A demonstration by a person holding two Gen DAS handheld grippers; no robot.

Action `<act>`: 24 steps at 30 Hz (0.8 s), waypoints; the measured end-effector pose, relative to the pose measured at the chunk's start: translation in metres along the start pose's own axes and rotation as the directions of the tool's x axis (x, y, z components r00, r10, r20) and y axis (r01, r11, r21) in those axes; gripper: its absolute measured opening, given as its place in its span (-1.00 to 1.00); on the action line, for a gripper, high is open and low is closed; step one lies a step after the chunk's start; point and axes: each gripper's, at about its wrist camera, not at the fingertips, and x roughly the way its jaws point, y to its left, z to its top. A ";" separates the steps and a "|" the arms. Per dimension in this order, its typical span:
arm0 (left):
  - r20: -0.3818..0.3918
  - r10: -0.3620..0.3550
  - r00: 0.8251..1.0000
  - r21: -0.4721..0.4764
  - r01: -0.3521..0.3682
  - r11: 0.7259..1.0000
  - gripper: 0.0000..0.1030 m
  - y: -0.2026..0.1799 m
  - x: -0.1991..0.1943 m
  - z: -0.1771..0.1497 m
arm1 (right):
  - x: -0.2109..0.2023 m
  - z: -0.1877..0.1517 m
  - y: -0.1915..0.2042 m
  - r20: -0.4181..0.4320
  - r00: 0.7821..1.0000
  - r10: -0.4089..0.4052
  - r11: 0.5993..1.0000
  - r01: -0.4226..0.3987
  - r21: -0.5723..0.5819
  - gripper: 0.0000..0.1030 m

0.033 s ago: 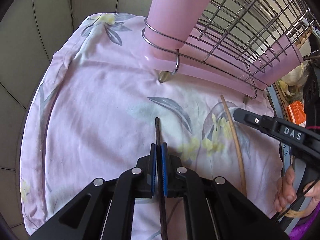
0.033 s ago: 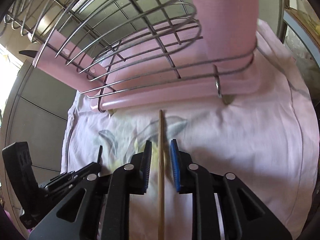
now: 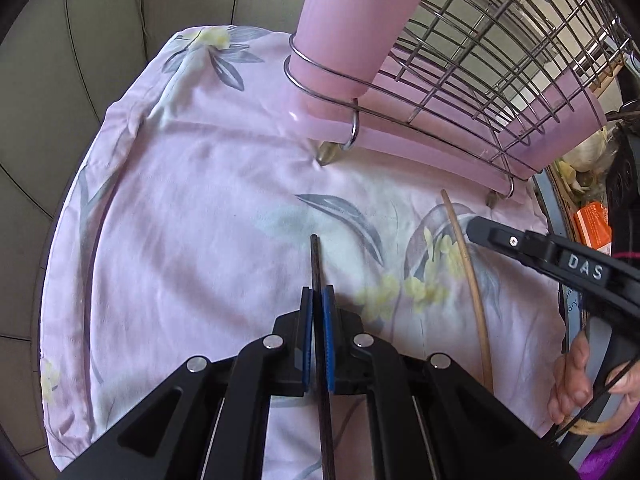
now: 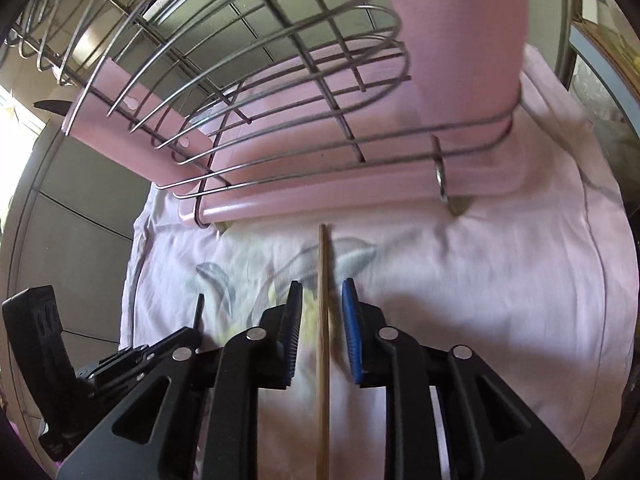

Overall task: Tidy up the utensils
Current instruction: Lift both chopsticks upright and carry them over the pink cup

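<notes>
A home: floral cloth (image 3: pixel 208 208), wire dish rack (image 3: pixel 500 64).

Raised lettering: "DAS", on the black body of the right gripper (image 3: pixel 476 230), seen from the left wrist view.
Orange packet (image 3: pixel 592 224): print too small to read.
Right wrist view: no readable text.

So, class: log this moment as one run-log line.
left tongs: shut on dark chopstick | right tongs: open around wooden chopstick | rack: ahead
</notes>
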 end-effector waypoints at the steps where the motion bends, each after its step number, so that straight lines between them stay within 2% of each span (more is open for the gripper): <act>1: 0.000 0.000 1.000 0.003 0.000 1.000 -0.91 0.004 0.000 0.000 | 0.002 0.002 0.001 -0.006 1.000 -0.008 1.000 0.008 -0.008 -0.58; 8: -0.012 0.002 1.000 0.008 -0.002 1.000 -0.90 -0.001 0.006 0.001 | 0.023 0.012 0.015 -0.058 0.996 -0.072 0.995 0.068 -0.076 -0.58; 11: -0.020 0.011 1.000 0.018 -0.010 1.000 -0.90 -0.005 0.009 0.003 | 0.029 0.012 0.020 -0.053 0.994 -0.097 0.990 0.091 -0.110 -0.58; 14: -0.026 0.008 1.000 0.015 -0.008 1.000 -0.90 -0.006 0.011 0.006 | 0.028 0.009 0.022 -0.034 0.993 -0.114 0.985 0.108 -0.133 -0.75; 15: -0.024 0.005 1.000 0.011 -0.005 1.000 -0.90 -0.006 0.010 0.006 | 0.027 0.008 0.020 -0.027 0.994 -0.110 0.986 0.105 -0.131 -0.87; 18: 0.011 0.005 1.000 0.012 -0.005 1.000 -0.91 -0.004 0.000 0.007 | 0.016 0.005 0.010 -0.007 0.998 -0.057 0.994 0.056 -0.090 -0.88; 24: 0.108 -0.044 0.993 -0.002 0.044 0.999 -0.92 -0.008 -0.036 0.007 | -0.032 -0.006 0.009 0.127 0.992 -0.007 0.994 0.021 -0.110 -0.89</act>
